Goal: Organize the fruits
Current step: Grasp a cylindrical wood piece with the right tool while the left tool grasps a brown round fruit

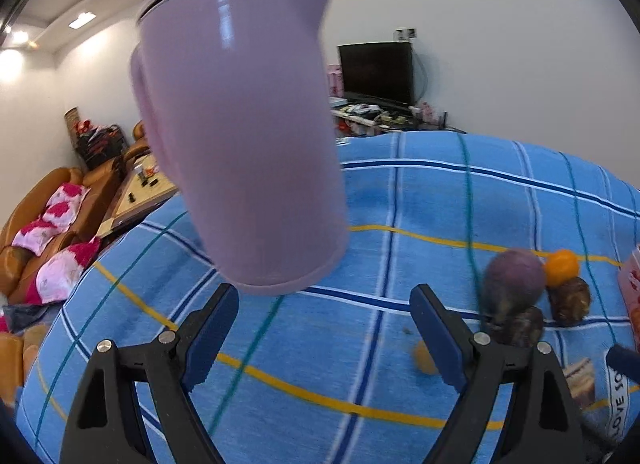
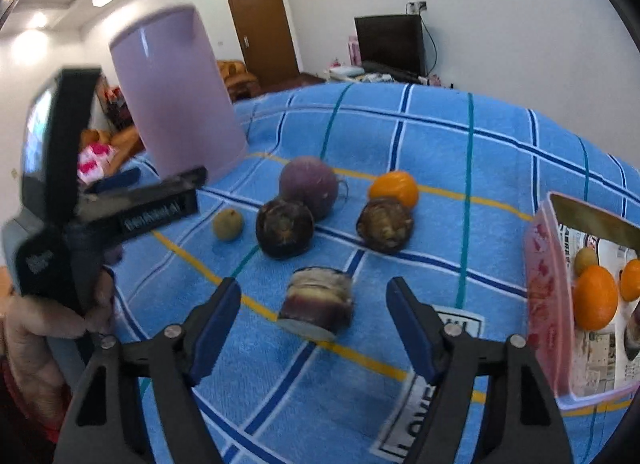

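Observation:
On the blue checked cloth (image 2: 440, 135) lie a purple round fruit (image 2: 308, 183), an orange (image 2: 394, 187), two dark brown round fruits (image 2: 284, 227) (image 2: 384, 223) and a small yellow-green fruit (image 2: 228, 223). A cut purple chunk (image 2: 318, 300) sits between the fingers of my right gripper (image 2: 314, 288), which is open, its pads clear of the chunk on both sides. My left gripper (image 1: 324, 296) is open and holds nothing, just in front of a lilac pitcher (image 1: 240, 123). The same fruits (image 1: 514, 276) appear to its right.
A pink see-through box (image 2: 544, 288) at the right edge holds oranges (image 2: 596, 298) and other fruit. The tall pitcher (image 2: 176, 95) stands at the cloth's far left. A hand (image 2: 24, 328) grips the left tool. Sofas, a TV and a door lie beyond.

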A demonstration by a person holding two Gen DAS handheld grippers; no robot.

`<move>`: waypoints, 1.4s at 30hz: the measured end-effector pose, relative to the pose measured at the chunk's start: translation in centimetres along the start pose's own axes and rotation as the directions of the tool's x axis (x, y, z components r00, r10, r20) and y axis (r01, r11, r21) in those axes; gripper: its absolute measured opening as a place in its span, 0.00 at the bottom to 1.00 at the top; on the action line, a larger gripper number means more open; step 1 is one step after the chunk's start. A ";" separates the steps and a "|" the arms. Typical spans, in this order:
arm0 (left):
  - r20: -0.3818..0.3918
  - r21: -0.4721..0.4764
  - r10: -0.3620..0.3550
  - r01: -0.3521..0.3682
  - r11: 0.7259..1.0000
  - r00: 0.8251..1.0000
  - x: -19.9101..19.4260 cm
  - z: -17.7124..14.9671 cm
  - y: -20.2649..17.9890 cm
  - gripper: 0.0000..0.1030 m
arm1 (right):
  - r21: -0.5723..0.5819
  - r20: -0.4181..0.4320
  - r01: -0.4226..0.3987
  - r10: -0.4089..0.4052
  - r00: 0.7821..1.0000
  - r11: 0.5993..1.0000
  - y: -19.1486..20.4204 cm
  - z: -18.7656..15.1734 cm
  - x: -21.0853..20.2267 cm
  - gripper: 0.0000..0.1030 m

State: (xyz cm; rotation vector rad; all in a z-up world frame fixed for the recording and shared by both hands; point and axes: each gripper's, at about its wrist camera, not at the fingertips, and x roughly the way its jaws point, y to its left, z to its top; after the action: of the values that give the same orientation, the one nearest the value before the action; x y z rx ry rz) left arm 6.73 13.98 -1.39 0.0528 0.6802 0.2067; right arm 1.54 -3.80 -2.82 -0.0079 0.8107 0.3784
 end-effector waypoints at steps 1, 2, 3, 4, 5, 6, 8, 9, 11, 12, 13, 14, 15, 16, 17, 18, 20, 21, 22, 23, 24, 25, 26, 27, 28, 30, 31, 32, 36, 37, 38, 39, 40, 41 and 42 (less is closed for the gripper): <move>-0.007 -0.013 0.005 -0.005 1.000 1.000 0.2 0.0 0.3 0.86 | -0.007 -0.022 0.014 -0.014 1.000 1.000 0.2 0.0 0.4 0.74; -0.020 -0.034 0.003 -0.004 0.999 1.000 0.5 0.1 0.8 0.86 | -0.010 -0.041 0.027 -0.027 0.999 1.000 0.4 -0.1 0.9 0.71; -0.030 -0.051 -0.004 0.002 0.999 1.000 0.7 0.1 1.1 0.86 | -0.012 -0.059 0.038 -0.039 0.998 0.999 0.5 -0.2 1.5 0.68; -0.038 -0.066 -0.010 0.008 0.998 0.999 0.8 0.1 1.3 0.86 | -0.013 -0.071 0.042 -0.043 0.997 0.999 0.5 -0.3 1.9 0.61; -0.048 -0.080 -0.020 0.017 0.997 0.999 0.9 0.1 1.4 0.86 | -0.011 -0.088 0.045 -0.046 0.995 0.999 0.4 -0.3 2.2 0.53; -0.055 -0.087 -0.034 0.029 0.996 0.998 1.0 0.0 1.4 0.86 | -0.005 -0.094 0.054 -0.054 0.994 0.999 0.3 -0.4 2.4 0.50; -0.063 -0.073 -0.068 0.063 0.995 0.996 1.1 -0.2 1.0 0.86 | 0.014 -0.085 0.046 -0.045 0.995 0.999 -0.2 -0.3 2.3 0.45; -0.064 -0.055 -0.082 0.079 0.995 0.995 1.0 -0.3 0.6 0.86 | 0.028 -0.082 0.032 -0.030 0.996 0.999 -0.5 -0.4 2.2 0.45; -0.061 -0.004 -0.101 0.101 0.995 0.993 0.8 -0.4 -0.4 0.86 | 0.059 -0.076 0.016 -0.011 0.997 0.998 -1.2 -0.5 2.1 0.45; -0.062 0.024 -0.109 0.111 0.994 0.992 0.6 -0.5 -1.0 0.86 | 0.081 -0.067 0.009 -0.004 0.998 0.997 -1.7 -0.7 1.9 0.45; -0.064 0.044 -0.123 0.126 0.991 0.990 0.5 -0.6 -1.4 0.86 | 0.105 -0.052 -0.002 0.007 0.999 0.994 -2.2 -0.8 1.5 0.45; -0.067 0.068 -0.143 0.148 0.987 0.987 0.3 -0.8 -1.9 0.86 | 0.125 -0.036 -0.013 0.018 0.999 0.992 -2.5 -0.8 1.3 0.45; -0.067 0.086 -0.153 0.159 0.984 0.986 0.2 -0.8 -2.3 0.86 | 0.151 -0.009 -0.028 0.030 1.000 0.988 -3.2 -0.9 0.8 0.44; -0.065 0.104 -0.155 0.161 0.981 0.986 0.1 -0.9 -2.6 0.86 | 0.169 0.014 -0.033 0.031 0.999 0.985 -3.6 -0.9 0.2 0.44; -0.062 0.126 -0.146 0.153 0.980 0.987 0.0 -1.1 -3.0 0.86 | 0.183 0.036 -0.032 0.026 0.999 0.983 -4.0 -0.9 -0.3 0.44; -0.063 0.140 -0.135 0.143 0.980 0.989 0.0 -1.2 -3.2 0.86 | 0.193 0.057 -0.029 0.018 0.998 0.981 -4.4 -0.9 -0.7 0.44; -0.084 0.152 -0.121 0.132 0.979 0.989 0.6 -1.4 -3.5 0.86 | 0.206 0.083 -0.025 0.008 0.997 0.978 -5.0 -0.9 -1.1 0.44; -0.098 0.152 -0.117 0.131 0.980 0.988 0.9 -1.5 -3.5 0.86 | 0.209 0.089 -0.023 0.005 0.996 0.978 -5.1 -0.9 -1.2 0.44; -0.118 0.149 -0.119 0.136 0.979 0.986 1.4 -1.5 -3.6 0.86 | 0.213 0.091 -0.024 0.004 0.996 0.977 -5.2 -0.9 -1.2 0.44; -0.125 0.145 -0.132 0.150 0.978 0.983 1.6 -1.6 -3.6 0.86 | 0.216 0.092 -0.027 0.007 0.996 0.976 -5.1 -0.9 -1.2 0.43; -0.137 0.144 -0.145 0.165 0.976 0.980 1.9 -1.5 -3.8 0.86 | 0.216 0.092 -0.032 0.012 0.996 0.976 -5.0 -0.9 -1.0 0.42; -0.141 0.156 -0.146 0.167 0.973 0.979 2.1 -1.6 -4.2 0.85 | 0.213 0.093 -0.036 0.016 0.996 0.976 -4.8 -0.9 -0.8 0.40; -0.151 0.169 -0.142 0.168 0.971 0.978 2.3 -1.6 -4.5 0.77 | 0.208 0.096 -0.046 0.027 0.995 0.977 -4.8 -1.0 -0.9 0.39; -0.168 0.178 -0.154 0.183 0.967 0.974 2.6 -1.7 -4.9 0.73 | 0.200 0.097 -0.044 0.025 0.995 0.979 -4.6 -0.9 -1.0 0.39; -0.167 0.167 -0.179 0.207 0.964 0.970 2.6 -1.6 -4.8 0.63 | 0.188 0.102 -0.038 0.019 0.995 0.981 -4.2 -0.9 -1.2 0.39; -0.181 0.135 -0.227 0.252 0.958 0.957 2.7 -1.6 -4.4 0.55 | 0.173 0.102 -0.024 0.006 0.995 0.985 -4.0 -1.0 -1.3 0.39; -0.186 0.121 -0.247 0.271 0.955 0.951 2.8 -1.6 -4.2 0.48 | 0.173 0.097 -0.018 0.002 0.995 0.985 -4.0 -1.0 -1.2 0.39; -0.192 0.104 -0.278 0.301 0.948 0.941 2.8 -1.6 -3.9 0.36 | 0.180 0.094 -0.022 0.005 0.996 0.984 -4.2 -1.1 -1.2 0.39; -0.195 0.070 -0.309 0.328 0.942 0.931 2.6 -1.7 -3.5 0.27 | 0.226 0.096 -0.071 0.050 0.994 0.972 -5.5 -1.2 -1.2 0.41; -0.191 0.062 -0.307 0.324 0.944 0.932 2.6 -1.6 -3.4 0.27 | 0.229 0.092 -0.082 0.062 0.994 0.970 -5.6 -1.3 -1.1 0.41; -0.175 0.045 -0.309 0.321 0.946 0.935 2.4 -1.5 -3.0 0.27 | 0.233 0.092 -0.091 0.071 0.993 0.968 -5.6 -1.5 -1.3 0.41; -0.157 0.029 -0.309 0.318 0.948 0.938 2.1 -1.5 -2.7 0.27 | 0.238 0.091 -0.109 0.090 0.992 0.965 -5.6 -1.5 -1.3 0.42; -0.129 0.008 -0.306 0.310 0.951 0.943 1.6 -1.3 -2.2 0.27 | 0.238 0.093 -0.119 0.100 0.991 0.964 -5.5 -1.4 -1.3 0.47; -0.103 -0.010 -0.301 0.302 0.953 0.948 1.0 -1.4 -1.8 0.27 | 0.237 0.096 -0.125 0.105 0.990 0.963 -5.4 -1.4 -1.3 0.59; -0.072 -0.029 -0.296 0.295 0.955 0.952 0.4 -1.3 -1.4 0.27 | 0.230 0.097 -0.122 0.102 0.990 0.966 -5.3 -1.3 -1.3 0.65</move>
State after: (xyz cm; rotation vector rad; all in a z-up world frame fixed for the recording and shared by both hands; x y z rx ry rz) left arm 6.46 12.68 -2.80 -0.0745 0.7528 -0.0746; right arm 1.53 -9.33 -3.54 0.2748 0.7696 0.3847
